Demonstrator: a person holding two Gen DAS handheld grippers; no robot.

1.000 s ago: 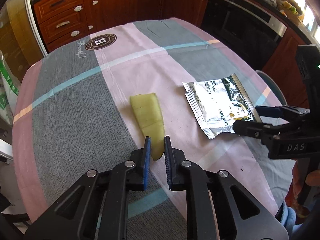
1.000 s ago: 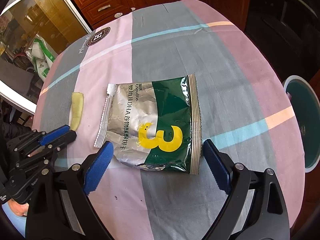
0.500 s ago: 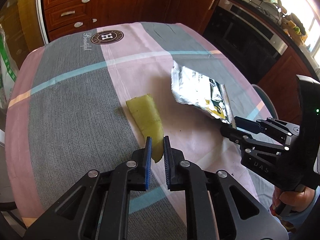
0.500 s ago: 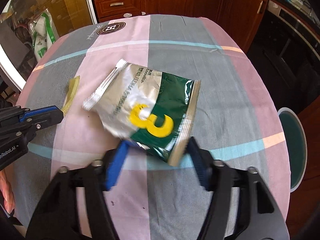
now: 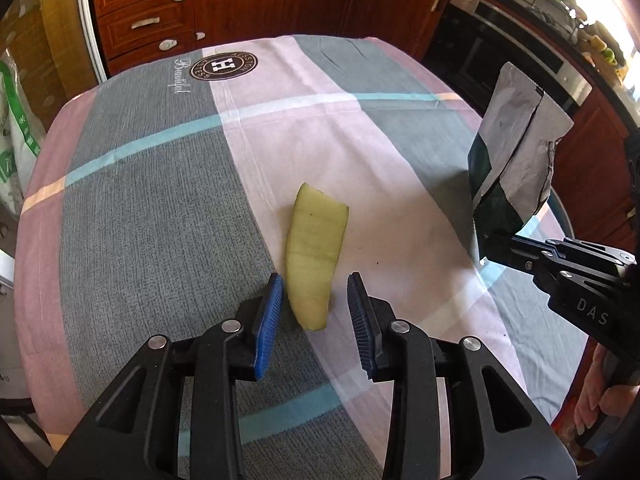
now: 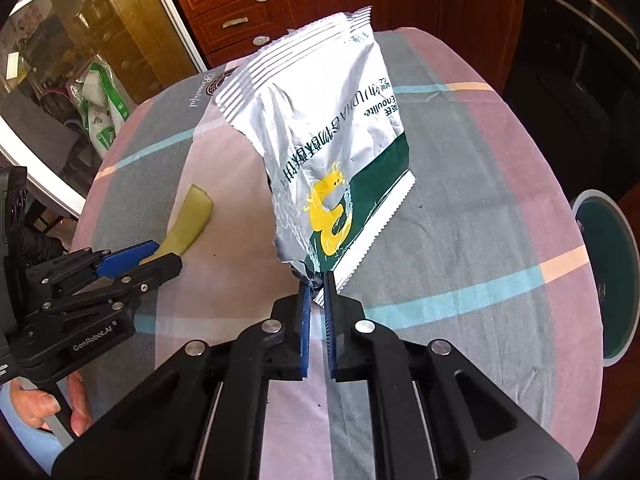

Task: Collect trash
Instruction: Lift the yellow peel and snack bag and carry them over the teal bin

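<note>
My left hand-held gripper (image 5: 315, 292) is opening, its blue pads either side of the pale green peel (image 5: 316, 254) lying on the cloth-covered worktop (image 5: 160, 208); they seem clear of it, though I can't be sure. My right hand-held gripper (image 6: 317, 286) pinches the silver-green snack wrapper (image 6: 320, 148) by its bottom corner, raised off the worktop.
</note>
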